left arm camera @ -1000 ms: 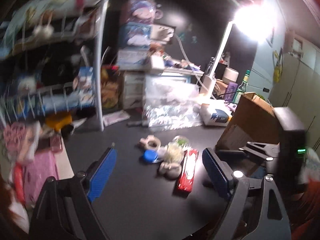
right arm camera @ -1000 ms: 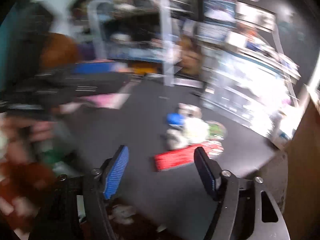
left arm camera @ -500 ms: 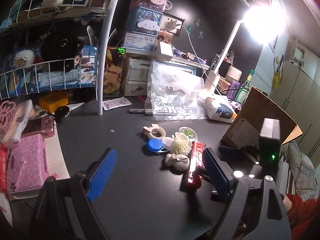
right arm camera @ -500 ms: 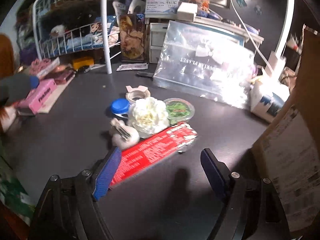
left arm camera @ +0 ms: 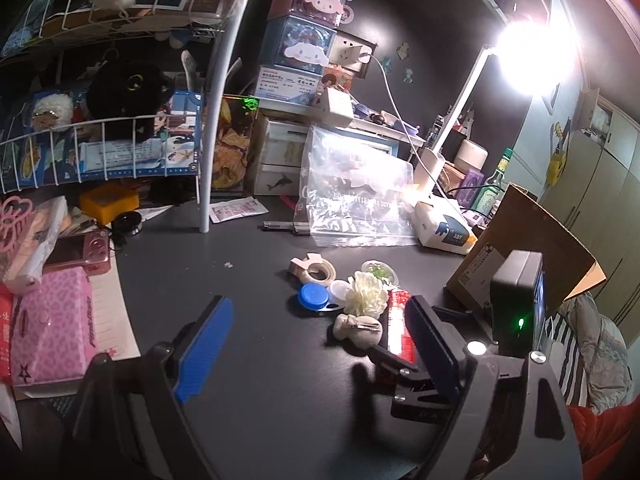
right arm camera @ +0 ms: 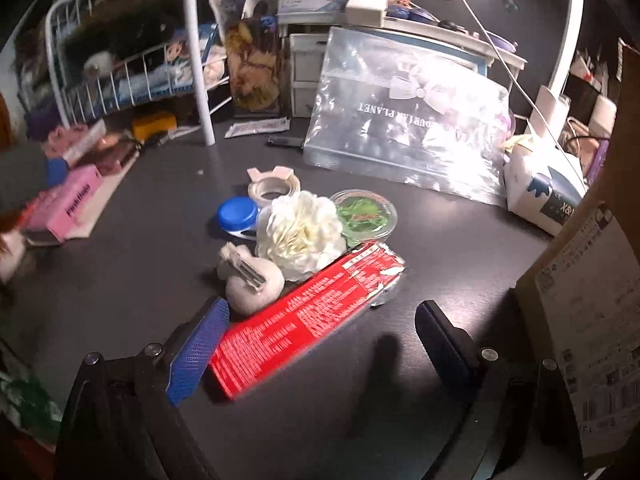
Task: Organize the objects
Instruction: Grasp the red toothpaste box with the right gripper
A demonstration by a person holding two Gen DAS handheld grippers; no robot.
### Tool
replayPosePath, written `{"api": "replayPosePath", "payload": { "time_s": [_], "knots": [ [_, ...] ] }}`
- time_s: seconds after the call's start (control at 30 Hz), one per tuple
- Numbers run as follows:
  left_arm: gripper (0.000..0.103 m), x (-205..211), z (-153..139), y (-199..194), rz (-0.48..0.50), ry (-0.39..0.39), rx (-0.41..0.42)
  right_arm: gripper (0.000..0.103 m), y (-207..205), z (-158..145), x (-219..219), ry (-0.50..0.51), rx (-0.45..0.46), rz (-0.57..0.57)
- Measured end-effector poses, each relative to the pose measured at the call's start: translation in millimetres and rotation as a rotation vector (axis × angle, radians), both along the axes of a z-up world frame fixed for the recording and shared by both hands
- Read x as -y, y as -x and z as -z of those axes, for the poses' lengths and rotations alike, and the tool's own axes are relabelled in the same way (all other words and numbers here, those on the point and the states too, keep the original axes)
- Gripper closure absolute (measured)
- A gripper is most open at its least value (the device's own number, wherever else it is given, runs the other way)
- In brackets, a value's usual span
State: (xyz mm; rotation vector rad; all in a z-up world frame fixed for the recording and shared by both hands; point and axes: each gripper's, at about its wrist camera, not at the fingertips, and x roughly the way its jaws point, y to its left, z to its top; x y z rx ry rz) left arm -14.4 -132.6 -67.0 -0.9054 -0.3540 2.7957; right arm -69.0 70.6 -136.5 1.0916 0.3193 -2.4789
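A small heap lies on the dark desk: a red flat packet [right arm camera: 304, 316], a white fabric flower [right arm camera: 300, 232], a grey plush hair clip [right arm camera: 248, 280], a blue-lidded case [right arm camera: 238, 214], a tape roll [right arm camera: 274, 188] and a round green-filled tub [right arm camera: 366, 214]. My right gripper [right arm camera: 320, 344] is open, low over the desk, its jaws either side of the red packet's near end. My left gripper [left arm camera: 320, 344] is open and empty, back from the heap [left arm camera: 352, 300]; the right gripper's body [left arm camera: 516, 304] shows at its right.
A clear plastic bag [right arm camera: 404, 120] leans on white drawers behind the heap. A wire rack [left arm camera: 100, 128] and pink items [left arm camera: 52, 320] stand left. A cardboard box [right arm camera: 592, 272], a tissue pack [right arm camera: 544, 192] and a lit desk lamp [left arm camera: 520, 32] stand right.
Both grippers have steadied after a fast swing. My right gripper has moved closer and lower over the red packet, which now lies between its open jaws. The objects have not moved.
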Motion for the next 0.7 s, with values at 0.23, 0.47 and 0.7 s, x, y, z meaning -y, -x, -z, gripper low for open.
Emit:
{"api": "replayPosePath", "payload": {
  "time_s": [0.23, 0.47, 0.7],
  "knots": [
    [0.017, 1.0, 2.8, -0.6, 0.002, 0.007, 0.002, 0.010, -13.0, 4.2, -34.1, -0.041, -0.021, 0.021],
    [0.017, -17.2, -1.1, 3.4, 0.044, 0.011, 0.004, 0.078, -21.0, 2.2, -52.2, 0.005, -0.030, -0.003],
    [0.017, -49.8, -3.5, 13.1, 0.136, 0.001, 0.031, 0.078, -35.0, -8.4, -62.0, 0.025, -0.088, -0.037]
  ]
}}
